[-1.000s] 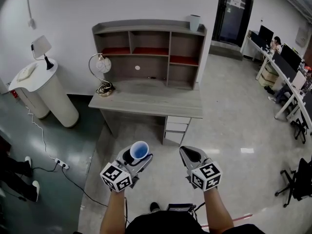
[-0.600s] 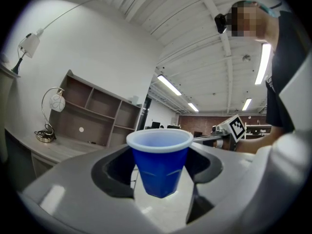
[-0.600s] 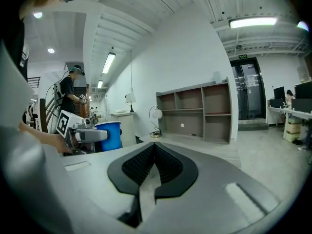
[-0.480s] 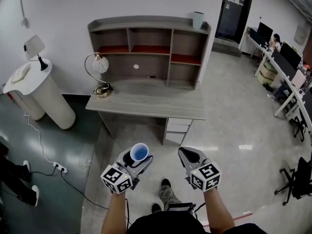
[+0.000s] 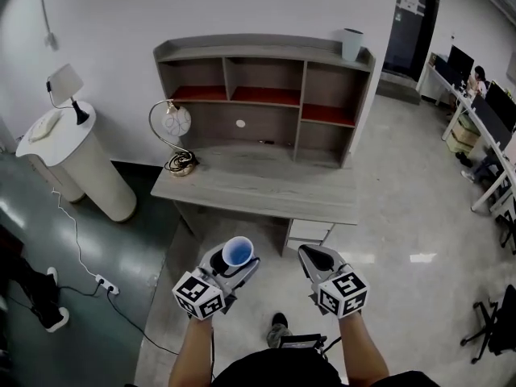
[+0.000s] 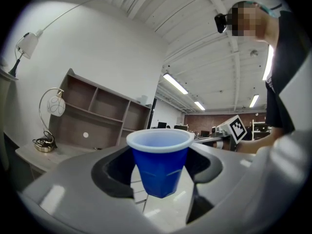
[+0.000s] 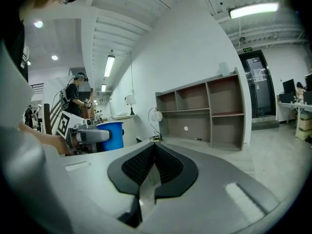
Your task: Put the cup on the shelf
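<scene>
**Cup in the clamp, shelf well ahead: the carry leg**

The left gripper [image 5: 231, 263] is clamped on the cup [image 5: 237, 252]. It sits upright between the two jaws, gripped low on its tapered wall, with its mouth open to the ceiling. It's a small blue plastic cup, smooth and thin-walled, with a pale rolled rim and a light inside. I'd expect it to flex under a hard squeeze.

The right gripper [image 5: 314, 256] has nothing in it. Its jaws are together, black ribbed pads meeting along a seam.

Out front, well apart from both grippers, stands the shelf [image 5: 258, 52]. It's grey wood-grain board, boxy open compartments with red floors, set on the back of a matching desk [image 5: 258, 190]. A curved-arm lamp [image 5: 172, 127] sits on the desk's left end, and a grey container [image 5: 351, 43] on the shelf's top right corner.

My read: this is transport, with placing not yet begun. The next move calls for closing the gap across the glossy floor [image 5: 387, 216], keeping the cup level, then picking a free compartment or the top board.
</scene>
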